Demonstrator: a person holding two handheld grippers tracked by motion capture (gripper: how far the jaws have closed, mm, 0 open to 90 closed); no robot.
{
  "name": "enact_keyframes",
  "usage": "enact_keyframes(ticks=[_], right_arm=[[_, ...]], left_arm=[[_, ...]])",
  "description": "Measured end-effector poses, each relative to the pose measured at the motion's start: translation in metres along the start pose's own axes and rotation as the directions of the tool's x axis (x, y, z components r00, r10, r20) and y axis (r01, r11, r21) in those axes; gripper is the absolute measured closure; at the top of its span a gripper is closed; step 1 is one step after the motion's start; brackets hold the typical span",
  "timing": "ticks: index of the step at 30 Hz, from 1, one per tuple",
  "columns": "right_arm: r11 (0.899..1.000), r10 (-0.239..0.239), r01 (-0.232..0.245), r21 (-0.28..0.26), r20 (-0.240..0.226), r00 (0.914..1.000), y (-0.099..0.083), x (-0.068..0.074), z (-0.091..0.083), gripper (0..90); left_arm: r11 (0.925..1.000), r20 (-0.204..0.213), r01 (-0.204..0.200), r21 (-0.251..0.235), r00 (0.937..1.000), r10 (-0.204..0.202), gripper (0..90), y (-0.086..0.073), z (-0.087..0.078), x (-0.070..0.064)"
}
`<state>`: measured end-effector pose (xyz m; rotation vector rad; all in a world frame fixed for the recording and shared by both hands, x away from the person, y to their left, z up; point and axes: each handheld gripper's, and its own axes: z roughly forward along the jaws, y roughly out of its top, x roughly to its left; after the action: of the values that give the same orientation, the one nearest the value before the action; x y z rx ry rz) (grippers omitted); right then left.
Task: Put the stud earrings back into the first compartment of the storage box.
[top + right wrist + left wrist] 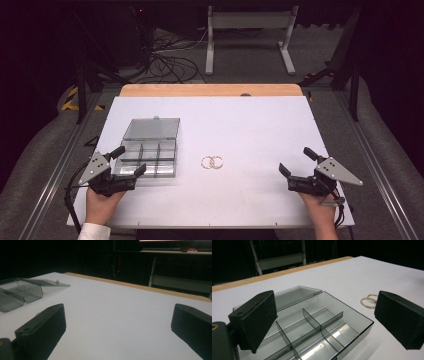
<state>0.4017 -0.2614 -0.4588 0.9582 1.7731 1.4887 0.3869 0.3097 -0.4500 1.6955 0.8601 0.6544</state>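
A smoky clear organiser box (149, 154) lies open at the left of the white table, its lid (152, 128) folded back flat and its divided compartments (317, 326) empty. Two gold hoop earrings (212, 162) rest side by side on the table to the right of the box, and they show past the box corner in the left gripper view (368, 301). My left gripper (128, 161) is open at the box's near left corner, nothing between its jaws. My right gripper (297, 162) is open near the table's right edge, over bare table.
The white table top (250, 125) has a wooden strip (210, 90) along its far edge. Beyond it on the floor are cables (170, 62) and a grey metal stand (250, 35). Metal rails (65, 155) run along both sides of the table.
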Motion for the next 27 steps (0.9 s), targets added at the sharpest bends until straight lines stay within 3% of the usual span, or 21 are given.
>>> enact_keyframes(ticks=[8,14,19,22,27], right_arm=[[1.000,0.014,-0.014,0.013,-0.001,0.9999,0.000,0.002,0.001,0.2],[0.999,0.036,-0.036,0.008,0.005,0.9993,0.000,-0.001,0.000,1.0],[0.999,0.038,-0.038,0.017,0.003,0.9993,0.000,-0.001,0.000,1.4],[0.999,0.036,-0.036,0.020,0.003,0.9993,0.000,-0.001,0.000,1.4],[0.999,0.034,-0.034,0.023,0.004,0.9994,-0.001,-0.001,0.001,1.6]], left_arm=[[0.9992,0.013,-0.018,0.036,0.9998,0.017,17.6,0.004,0.010,-0.012],[0.9975,0.055,-0.037,0.061,0.9979,0.033,22.2,0.009,0.022,-0.025],[0.9930,0.091,-0.054,0.105,0.9948,0.044,24.6,0.012,0.037,-0.039],[0.9875,0.098,-0.090,0.130,0.9922,0.077,25.9,0.014,0.046,-0.046],[0.9857,0.105,-0.085,0.146,0.9920,0.070,27.7,0.017,0.056,-0.057]])
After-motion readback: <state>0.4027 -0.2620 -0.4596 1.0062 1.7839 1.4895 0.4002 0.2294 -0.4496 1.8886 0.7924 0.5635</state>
